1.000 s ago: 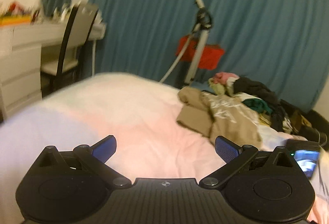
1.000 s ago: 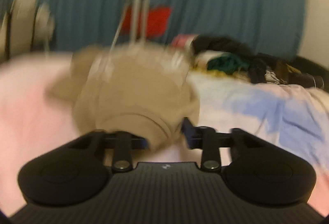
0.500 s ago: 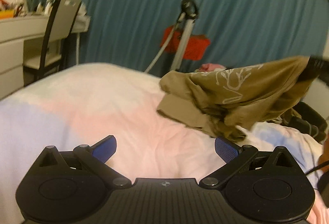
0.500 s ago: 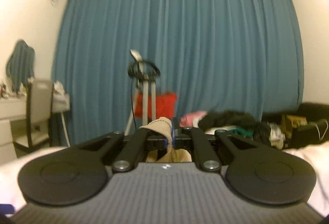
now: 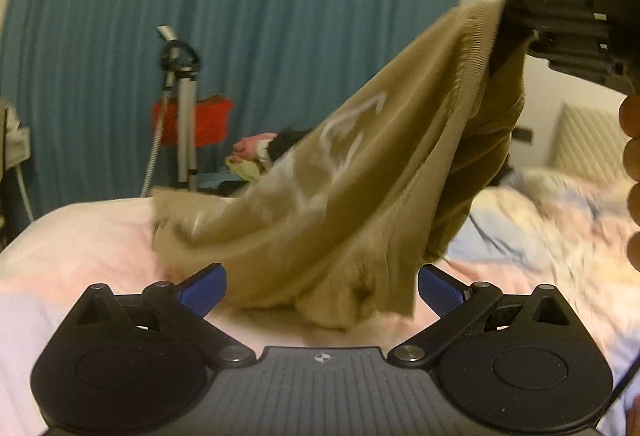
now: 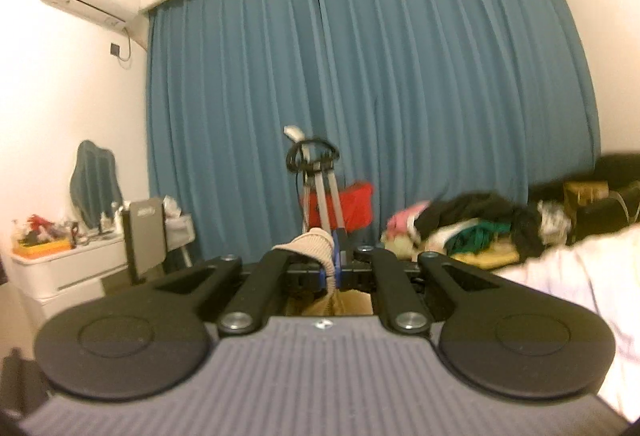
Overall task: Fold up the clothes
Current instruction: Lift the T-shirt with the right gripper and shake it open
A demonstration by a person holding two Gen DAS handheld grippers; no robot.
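Note:
A tan garment with a white print [image 5: 340, 204] hangs in the air above the pink bed [image 5: 80, 244]. My right gripper [image 6: 334, 260] is shut on its ribbed hem [image 6: 316, 240] and holds it high; the gripper's body shows at the upper right of the left wrist view [image 5: 576, 4]. The cloth's lower edge drapes down between the blue pads of my left gripper [image 5: 322, 286], which is open and low over the bed. The far end of the garment trails on the bed.
A pile of mixed clothes [image 6: 472, 224] lies at the far side of the bed. A tripod [image 5: 180, 108] and a red bag [image 5: 192, 120] stand before the blue curtain. A white desk [image 6: 68, 264] and a chair [image 6: 146, 232] are at the left.
My right gripper has lifted the tan garment higher and toward the left gripper. The cloth now hangs between the left gripper's open pads. The left gripper has turned to the right.

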